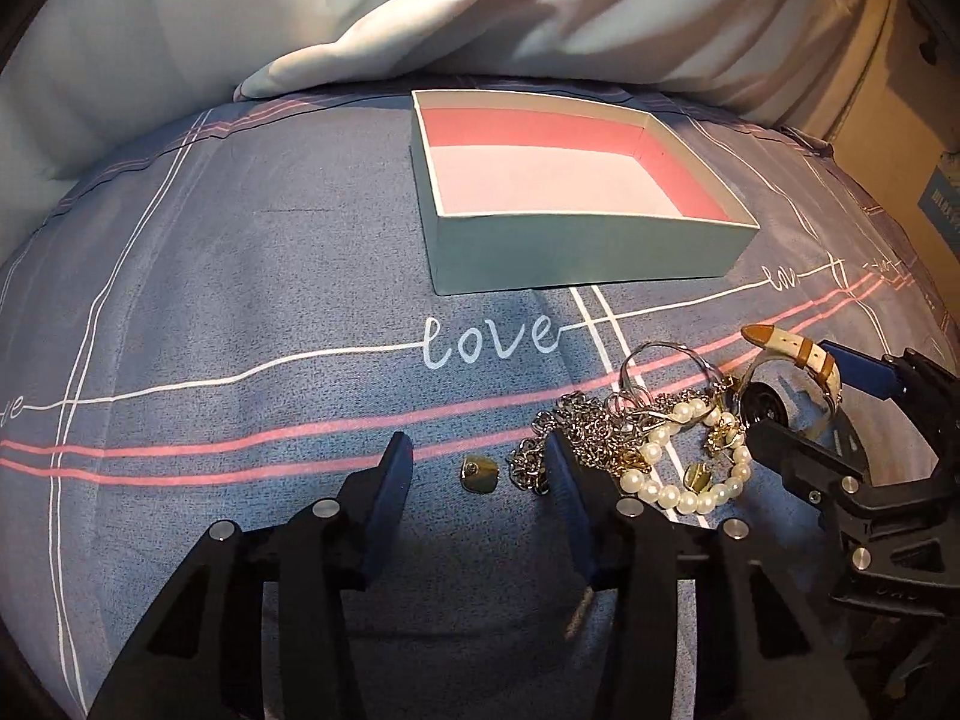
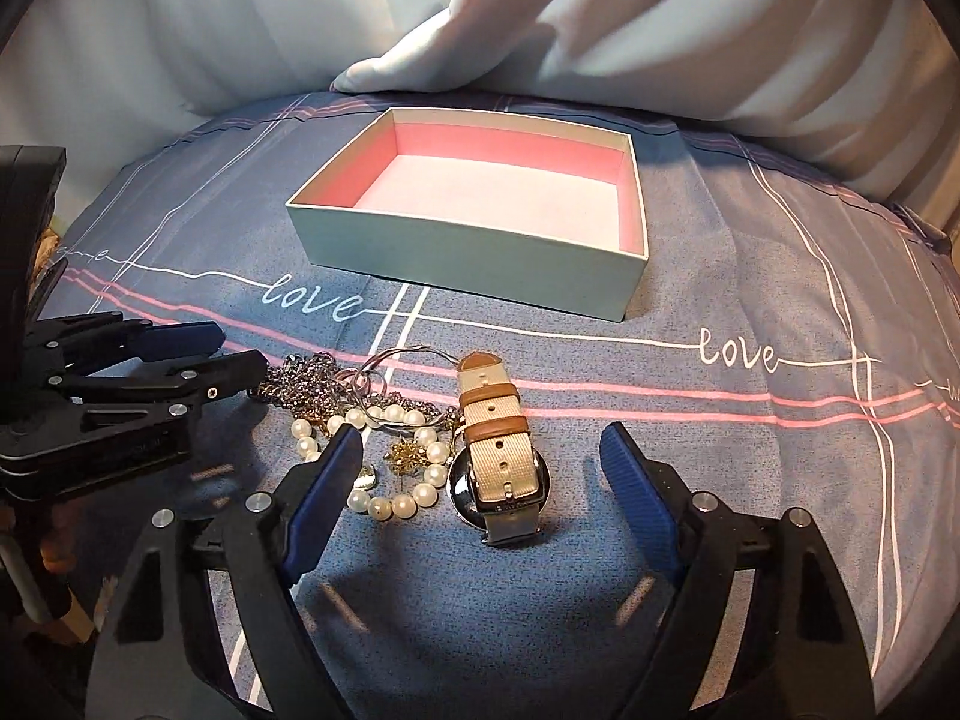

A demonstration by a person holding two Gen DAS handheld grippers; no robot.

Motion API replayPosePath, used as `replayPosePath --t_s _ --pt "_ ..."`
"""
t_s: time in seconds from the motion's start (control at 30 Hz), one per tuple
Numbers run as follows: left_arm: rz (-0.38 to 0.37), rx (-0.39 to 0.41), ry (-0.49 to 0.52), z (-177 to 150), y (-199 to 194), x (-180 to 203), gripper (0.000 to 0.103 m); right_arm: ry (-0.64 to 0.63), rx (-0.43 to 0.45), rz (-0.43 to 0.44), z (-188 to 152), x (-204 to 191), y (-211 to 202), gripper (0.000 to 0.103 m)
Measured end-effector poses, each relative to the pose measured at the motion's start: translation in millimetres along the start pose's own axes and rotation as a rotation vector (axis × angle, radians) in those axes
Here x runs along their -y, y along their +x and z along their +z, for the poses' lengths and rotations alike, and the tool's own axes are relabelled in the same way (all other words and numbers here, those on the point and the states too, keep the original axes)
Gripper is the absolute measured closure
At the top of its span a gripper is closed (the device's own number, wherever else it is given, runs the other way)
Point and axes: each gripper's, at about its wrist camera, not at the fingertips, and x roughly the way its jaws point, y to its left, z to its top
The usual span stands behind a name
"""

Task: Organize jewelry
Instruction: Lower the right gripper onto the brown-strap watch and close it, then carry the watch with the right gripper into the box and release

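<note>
Left wrist view: the left gripper [image 1: 477, 468] hangs with its jaws apart over the bedspread [image 1: 240, 300], a small gold charm [image 1: 479, 474] lying loose between the fingers. Just to its right sits the jewelry heap, toward the near right of the bed: a silver chain [image 1: 579, 429], a pearl bracelet [image 1: 690, 474] and a wire bangle [image 1: 660, 360], all touching or tangled. The chain will likely pour and snag (best pinched at a bunched part); the pearls look slick and round. The gift box [image 1: 576, 264], farther back at mid-bed, holds nothing on its pink floor.

Right wrist view: the right gripper [image 2: 480, 468] is spread wide around the watch [image 2: 501, 468], which lies on its edge-side with the canvas strap [image 2: 489, 414] looped over. The strap seems the soft, grippy place to take; the steel case would probably slip. The box [image 2: 468, 258] shows empty here too.
</note>
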Motion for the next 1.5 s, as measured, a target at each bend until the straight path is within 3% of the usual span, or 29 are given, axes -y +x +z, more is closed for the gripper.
replayPosePath --t_s 0.13,0.2,0.27,0.3,0.4,0.67,0.97,1.27,1.5 --pt "-0.027 0.007 0.03 -1 0 4 0.086 0.003 -0.006 0.008 1 0 3 0.028" --pt "-0.03 0.015 0.044 -3 -1 6 0.091 -0.004 -0.007 0.009 2 -1 4 0.033" --pt "-0.036 0.024 0.044 -5 -2 7 0.099 -0.01 -0.016 0.031 1 -1 6 0.05" --pt "-0.038 0.027 0.038 -5 -3 7 0.098 -0.013 -0.025 0.04 1 -1 8 0.063" --pt "-0.05 0.049 0.018 -4 -13 6 0.098 -0.01 -0.032 0.065 0 1 10 0.085" --pt "-0.087 0.101 -0.018 7 -40 3 0.098 0.019 0.032 0.078 3 10 -12 0.085" --pt "-0.11 0.115 -0.018 22 -43 14 0.098 0.0 0.103 0.081 23 16 -32 0.085" --pt "-0.089 0.198 -0.021 75 -56 24 0.098 -0.081 0.193 0.085 77 11 -46 0.085" --pt "-0.053 0.237 -0.046 133 -60 23 0.098 -0.103 0.208 0.094 133 13 -41 0.085"
